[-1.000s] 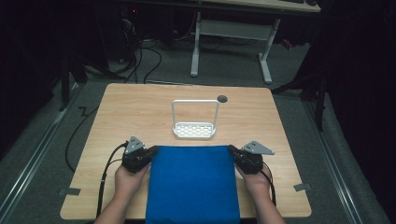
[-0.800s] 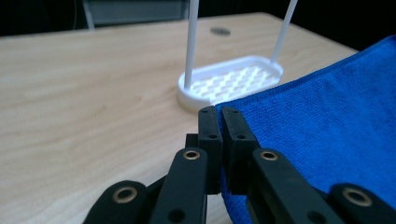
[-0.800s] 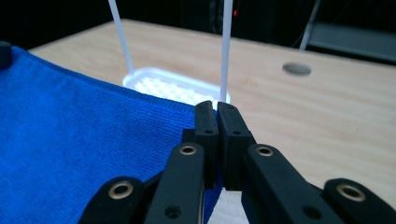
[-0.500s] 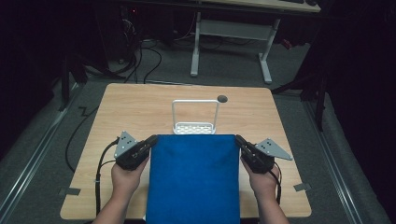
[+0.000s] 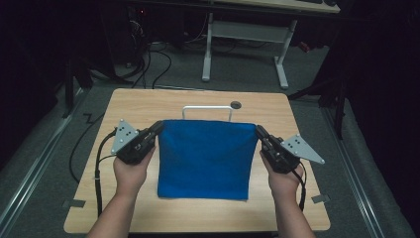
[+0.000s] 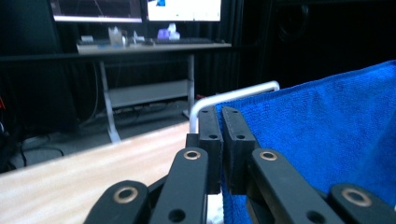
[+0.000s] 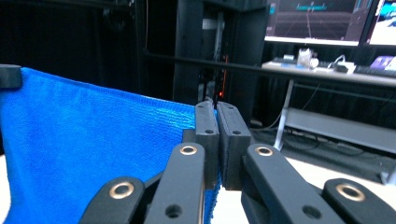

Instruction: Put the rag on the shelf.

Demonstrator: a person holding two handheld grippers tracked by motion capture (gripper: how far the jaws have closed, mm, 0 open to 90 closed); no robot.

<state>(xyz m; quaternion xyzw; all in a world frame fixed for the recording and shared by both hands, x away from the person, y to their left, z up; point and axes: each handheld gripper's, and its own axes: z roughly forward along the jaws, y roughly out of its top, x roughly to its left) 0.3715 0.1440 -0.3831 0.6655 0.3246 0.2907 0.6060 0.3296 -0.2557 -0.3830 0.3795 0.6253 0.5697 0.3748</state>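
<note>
Centre of the high view: left tool [image 5: 157, 127] and right tool [image 5: 258, 131] each pinch a top corner of the cloth [image 5: 204, 159], stretched above the table [image 5: 148, 105].

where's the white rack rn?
High view: the white rack stands at the table's far middle, mostly hidden behind the raised blue towel, beside the dark round hole. Its rail also shows in the left gripper view.

Both grippers — left gripper [image 5: 157, 127], right gripper [image 5: 258, 131] — clamp the blue towel's [image 5: 205, 158] top corners, stretched above the desk [image 5: 148, 104].
</note>
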